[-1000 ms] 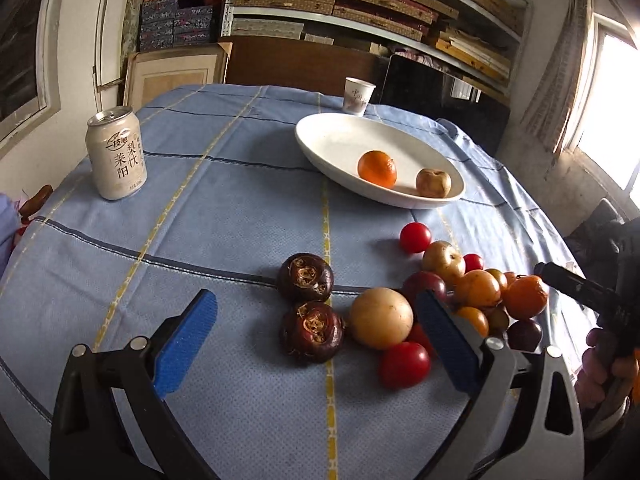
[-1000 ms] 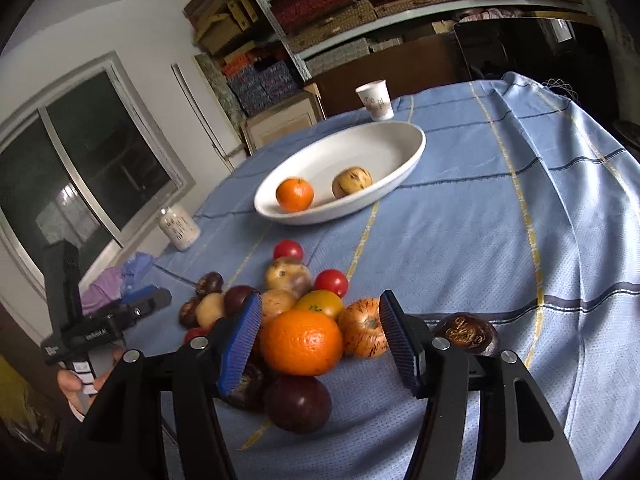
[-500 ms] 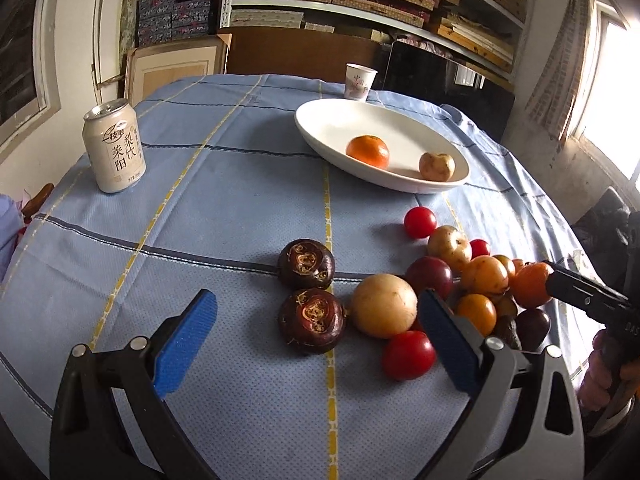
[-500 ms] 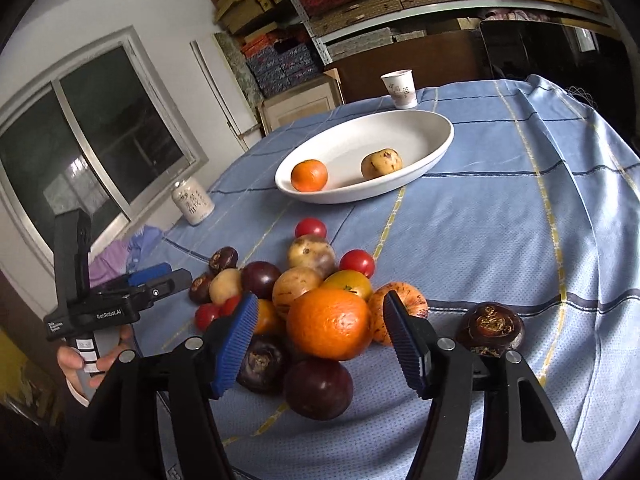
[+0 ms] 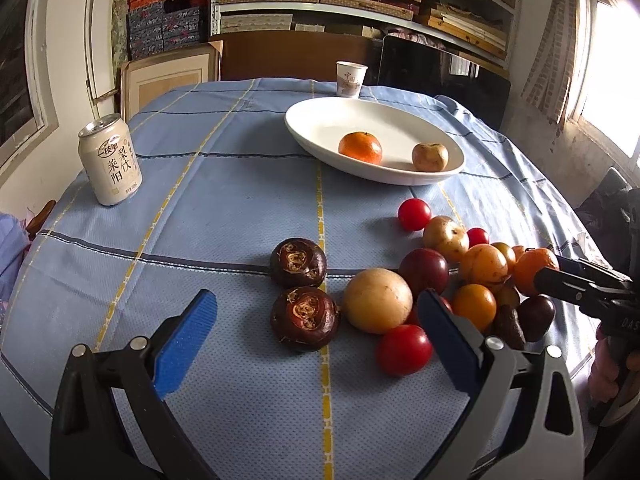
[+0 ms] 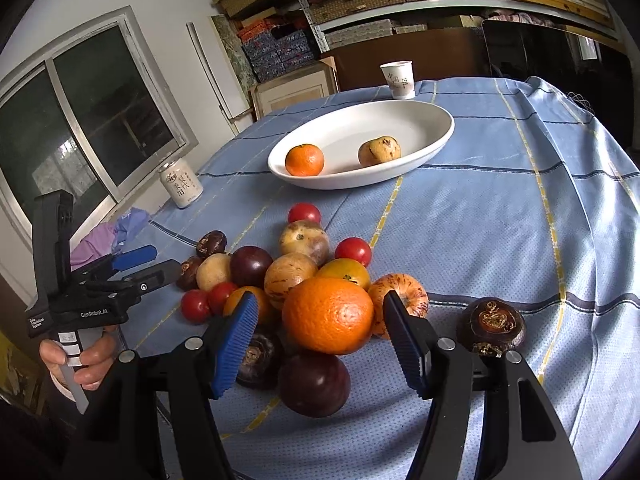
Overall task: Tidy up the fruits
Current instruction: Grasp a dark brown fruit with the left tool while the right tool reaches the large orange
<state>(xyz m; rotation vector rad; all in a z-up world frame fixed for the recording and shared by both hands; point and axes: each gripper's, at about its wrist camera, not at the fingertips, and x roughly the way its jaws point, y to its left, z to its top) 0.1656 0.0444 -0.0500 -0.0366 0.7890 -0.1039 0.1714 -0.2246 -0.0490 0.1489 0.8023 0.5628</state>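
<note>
Sorting has barely begun: we see two fruits in the dish (image 6: 436, 136), the pile (image 6: 280, 276) waiting. Right gripper (image 6: 320, 340) straddles the orange (image 6: 328, 316), unclosed; left gripper (image 5: 316, 344) gapes, empty.

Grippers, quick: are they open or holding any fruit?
Left gripper: open, holding nothing.
Right gripper: open, jaws either side of the big orange, not gripping it yet.

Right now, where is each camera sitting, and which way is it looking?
Left wrist: on the left gripper, looking over two brown fruits toward the white dish; its blue fingers show.
Right wrist: on the right gripper, looking at the big orange; its fingers and the left hand show.
Both see dish, can, cup.
</note>
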